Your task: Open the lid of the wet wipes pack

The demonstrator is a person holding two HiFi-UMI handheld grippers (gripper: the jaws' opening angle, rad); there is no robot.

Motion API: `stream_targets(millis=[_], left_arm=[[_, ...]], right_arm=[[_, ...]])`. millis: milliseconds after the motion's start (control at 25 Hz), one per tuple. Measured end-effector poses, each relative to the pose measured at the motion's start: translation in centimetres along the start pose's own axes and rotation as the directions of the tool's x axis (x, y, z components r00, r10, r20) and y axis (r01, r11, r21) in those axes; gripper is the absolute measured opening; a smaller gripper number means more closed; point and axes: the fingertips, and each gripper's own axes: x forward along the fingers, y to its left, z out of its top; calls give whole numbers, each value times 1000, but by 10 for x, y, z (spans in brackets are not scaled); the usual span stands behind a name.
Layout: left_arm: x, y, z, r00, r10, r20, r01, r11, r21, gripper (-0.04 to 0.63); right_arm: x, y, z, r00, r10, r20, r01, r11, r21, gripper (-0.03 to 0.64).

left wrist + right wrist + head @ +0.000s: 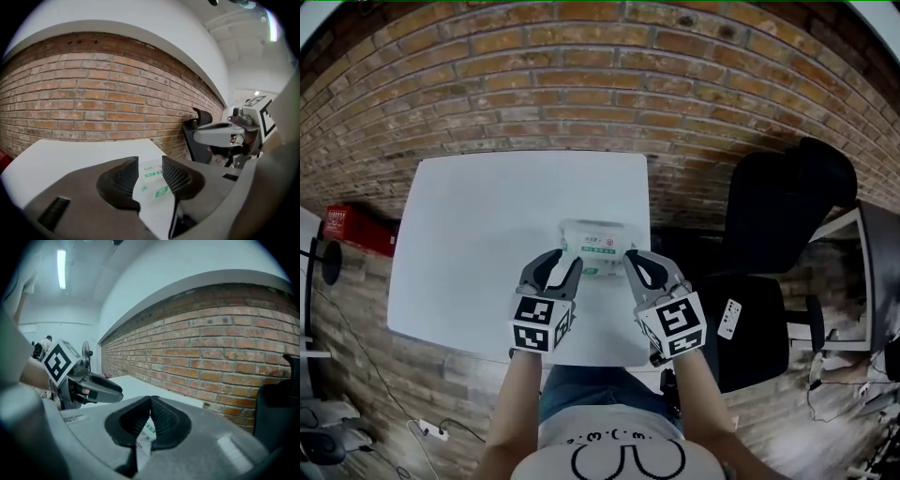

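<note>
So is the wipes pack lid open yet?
Shut, it seems: the wet wipes pack lies flat on the table, nothing raised.

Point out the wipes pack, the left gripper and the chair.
Wipes pack (596, 242), head view, on its top face.
Left gripper (566, 261), head view, midway between its fingertips.
Chair (780, 197), head view, on its backrest.

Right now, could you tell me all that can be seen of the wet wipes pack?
The wet wipes pack is a soft-looking white packet with green print on top. It lies flat on the white table, near its right edge. The open left gripper and the shut right gripper point at its near side; whether either touches it, or whether the lid is up, I cannot tell.
</note>
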Motion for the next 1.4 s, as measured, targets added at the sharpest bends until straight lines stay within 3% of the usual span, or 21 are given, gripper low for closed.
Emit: stream_targets(millis=[120,320,640,800,960,1160,1280,1400], left_arm=[[21,4,-21,995,-50,-91,53,998,33,167],[48,21,-56,974,-66,-215,89,991,102,167],[70,33,-89,930,-99,-353,204,940,274,207],[75,33,-93,917,-145,-371,250,934,255,207],[75,35,-95,902,-186,-390,290,929,230,207],[75,35,-95,898,-197,-394,304,925,229,207],[76,35,-96,897,-201,-395,307,924,228,207],[76,35,-96,895,-203,-398,310,923,228,207]], right_arm=[[18,-2,-13,999,22,-46,-21,1000,23,3],[42,1,-33,989,61,-136,-57,998,33,3],[73,11,-56,952,180,-249,-195,980,-34,82],[87,21,-73,916,225,-332,-280,951,-130,115],[97,30,-90,878,248,-410,-370,894,-253,130],[103,33,-109,843,262,-470,-442,835,-327,134],[106,32,-110,844,258,-470,-439,836,-330,140],[106,31,-108,842,278,-462,-429,864,-264,140]])
